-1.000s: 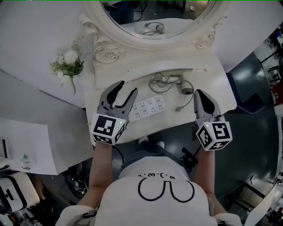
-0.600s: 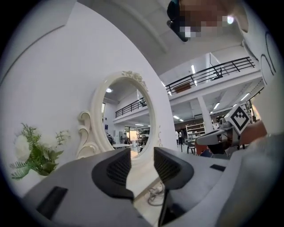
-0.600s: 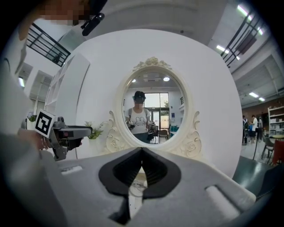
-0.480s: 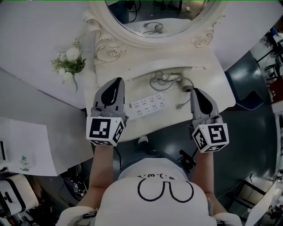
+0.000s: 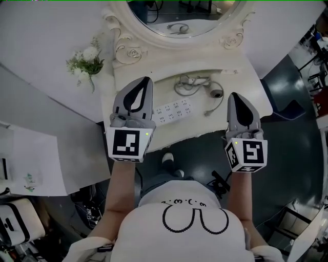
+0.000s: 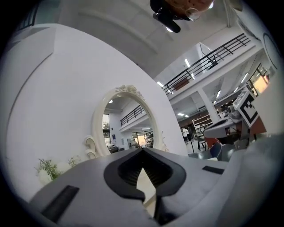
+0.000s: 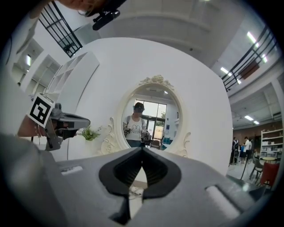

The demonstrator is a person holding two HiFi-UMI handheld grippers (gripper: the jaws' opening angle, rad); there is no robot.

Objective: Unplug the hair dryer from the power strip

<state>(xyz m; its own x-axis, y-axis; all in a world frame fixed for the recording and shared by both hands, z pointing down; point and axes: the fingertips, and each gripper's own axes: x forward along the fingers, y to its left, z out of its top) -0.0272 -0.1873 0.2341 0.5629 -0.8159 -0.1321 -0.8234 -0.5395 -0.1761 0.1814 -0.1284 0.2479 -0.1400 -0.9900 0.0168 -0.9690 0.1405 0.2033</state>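
The hair dryer's cord [image 5: 190,87] lies coiled on the dressing table [image 5: 245,84], ahead of and between my grippers. Its plug [image 5: 207,113] rests loose, left of the right gripper [image 5: 233,96]. The power strip [image 5: 174,111] sits just right of the left gripper [image 5: 145,81]. I see both grippers clenched, empty.

Head view: from above, steeply down onto the tabletop [image 5: 241,87], mirror [image 5: 179,15] at 12 o'clock. Left and right gripper views: low, level, near, facing that shared mirror.
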